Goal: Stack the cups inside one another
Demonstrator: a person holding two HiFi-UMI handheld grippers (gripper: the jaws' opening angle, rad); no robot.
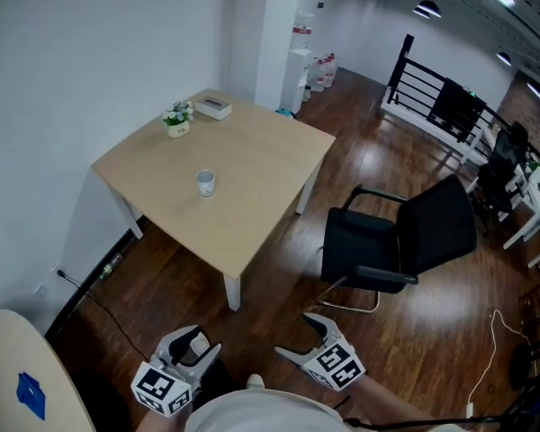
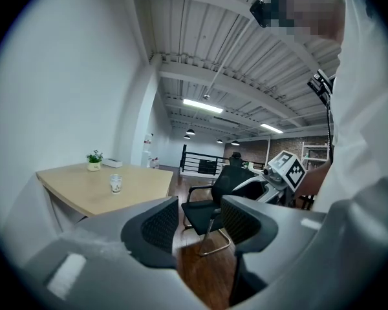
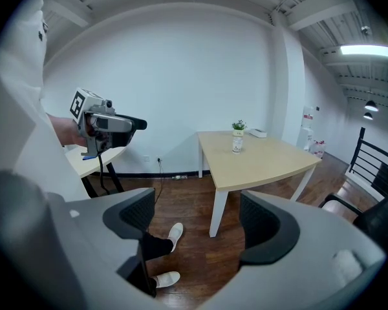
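Note:
One small pale cup (image 1: pixel 205 184) stands upright near the middle of the light wooden table (image 1: pixel 252 214). It also shows as a tiny cup (image 2: pixel 116 183) in the left gripper view and as the cup (image 3: pixel 237 144) in the right gripper view. Both grippers are held low by the person's body, far from the table. My left gripper (image 1: pixel 198 351) is open and empty, as is my right gripper (image 1: pixel 299 340). The left gripper (image 2: pixel 197 221) and right gripper (image 3: pixel 197 219) hold nothing between their jaws.
A small potted plant (image 1: pixel 176 118) and a white box (image 1: pixel 214 106) sit at the table's far corner. A black office chair (image 1: pixel 398 241) stands right of the table. A round pale tabletop (image 1: pixel 22 376) lies at lower left. A black railing (image 1: pixel 436 97) runs behind.

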